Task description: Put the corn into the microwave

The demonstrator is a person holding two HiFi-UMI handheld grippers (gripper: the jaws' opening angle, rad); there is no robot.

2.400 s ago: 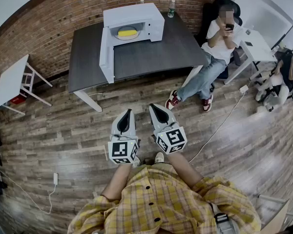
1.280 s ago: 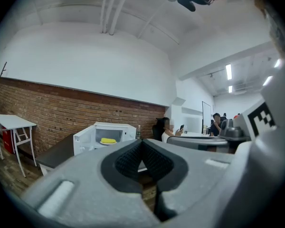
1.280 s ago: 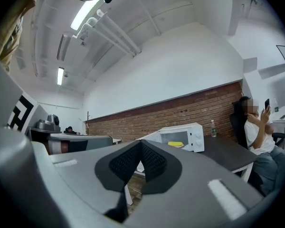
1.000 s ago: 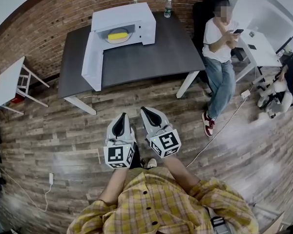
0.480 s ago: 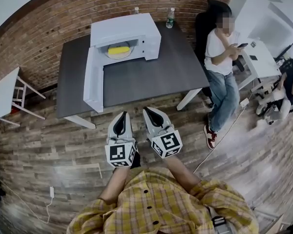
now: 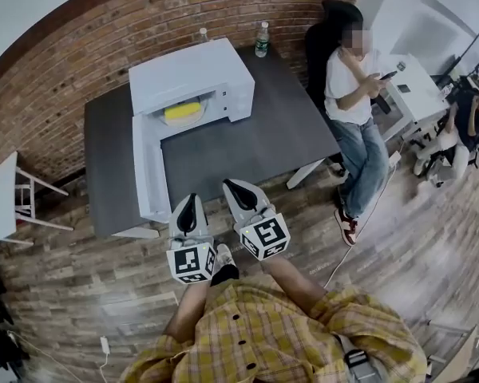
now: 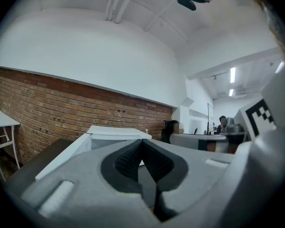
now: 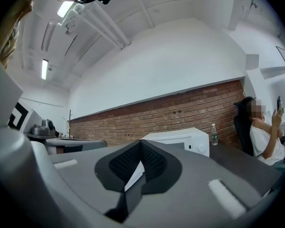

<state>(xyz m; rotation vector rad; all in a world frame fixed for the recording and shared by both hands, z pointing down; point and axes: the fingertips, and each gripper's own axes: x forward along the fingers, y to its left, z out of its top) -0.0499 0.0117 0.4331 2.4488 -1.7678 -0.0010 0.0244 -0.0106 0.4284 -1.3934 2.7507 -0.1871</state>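
Both claws, left claw (image 6: 188,201) and right claw (image 6: 234,187), are pinched closed on nothing. Well ahead of them the corn (image 6: 182,112) already lies inside the microwave (image 6: 193,72), past its open door (image 6: 147,174). It looks light, stiff and rounded, likely to roll; a grip across its middle would suit.

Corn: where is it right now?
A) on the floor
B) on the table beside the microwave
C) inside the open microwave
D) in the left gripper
C: the yellow corn lies inside the microwave, whose door stands open.
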